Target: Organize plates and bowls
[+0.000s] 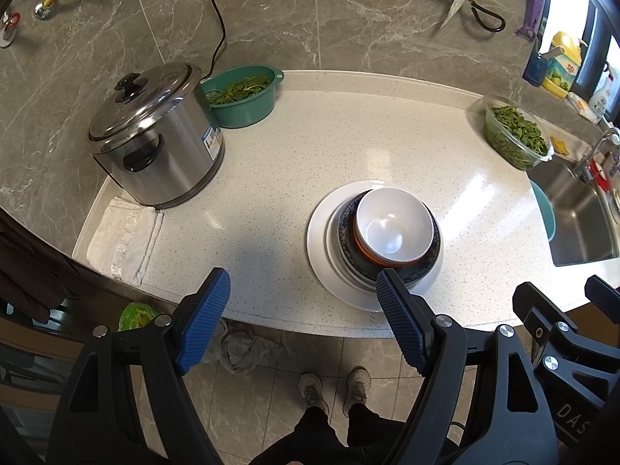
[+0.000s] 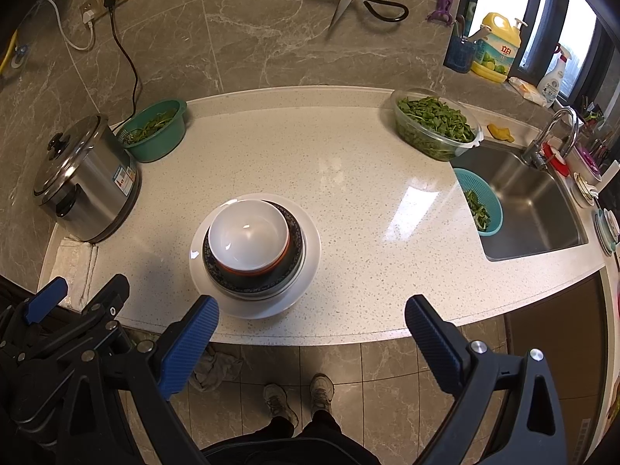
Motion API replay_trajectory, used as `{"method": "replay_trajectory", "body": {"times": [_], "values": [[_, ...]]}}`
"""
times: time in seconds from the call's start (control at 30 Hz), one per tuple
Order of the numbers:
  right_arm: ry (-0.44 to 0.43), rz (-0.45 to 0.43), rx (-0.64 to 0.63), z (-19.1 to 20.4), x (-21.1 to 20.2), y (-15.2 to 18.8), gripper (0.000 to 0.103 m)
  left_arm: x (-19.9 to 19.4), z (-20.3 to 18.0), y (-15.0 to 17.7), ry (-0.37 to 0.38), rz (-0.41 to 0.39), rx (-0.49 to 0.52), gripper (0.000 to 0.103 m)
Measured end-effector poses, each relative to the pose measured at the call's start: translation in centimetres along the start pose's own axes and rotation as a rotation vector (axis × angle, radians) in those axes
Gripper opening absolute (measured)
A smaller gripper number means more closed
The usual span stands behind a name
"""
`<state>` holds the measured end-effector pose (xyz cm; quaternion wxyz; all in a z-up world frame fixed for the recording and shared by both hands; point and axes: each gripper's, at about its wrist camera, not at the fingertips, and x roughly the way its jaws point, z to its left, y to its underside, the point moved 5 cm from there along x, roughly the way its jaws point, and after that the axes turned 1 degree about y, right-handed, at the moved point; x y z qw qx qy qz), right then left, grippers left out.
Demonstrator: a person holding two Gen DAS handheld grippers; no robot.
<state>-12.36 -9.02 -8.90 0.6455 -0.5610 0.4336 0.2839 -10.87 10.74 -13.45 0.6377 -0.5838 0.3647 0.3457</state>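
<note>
One stack of dishes stands on the speckled counter [image 1: 310,135]. At the bottom is a large white plate [image 1: 319,250], then a dark blue patterned bowl [image 1: 436,250], an orange-rimmed bowl, and a white bowl [image 1: 393,223] on top. The stack also shows in the right wrist view: white plate [image 2: 310,267], white bowl [image 2: 248,238]. My left gripper [image 1: 302,290] is open and empty, held above the counter's front edge, left of the stack. My right gripper [image 2: 312,316] is open and empty, held just in front and right of the stack.
A steel rice cooker [image 1: 155,139] and a green basin of greens [image 1: 244,95] stand at the back left. A clear bowl of greens [image 2: 436,124] sits near the sink [image 2: 534,209], which holds a teal colander [image 2: 480,209]. A white cloth [image 1: 124,240] lies at the left corner.
</note>
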Motion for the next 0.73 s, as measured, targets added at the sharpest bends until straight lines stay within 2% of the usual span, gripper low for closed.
{"method": "replay_trajectory", "body": {"times": [0.43,0.73], "values": [[-0.004,0.006,-0.003,0.0,0.5,0.0,0.099,1.0,-0.2,-0.2,0.036,0.023,-0.008,0.077],[-0.008,0.021,-0.002,-0.3,1.1,-0.1,0.099,0.5,-0.4,-0.6,-0.046,-0.022,0.028,0.077]]}}
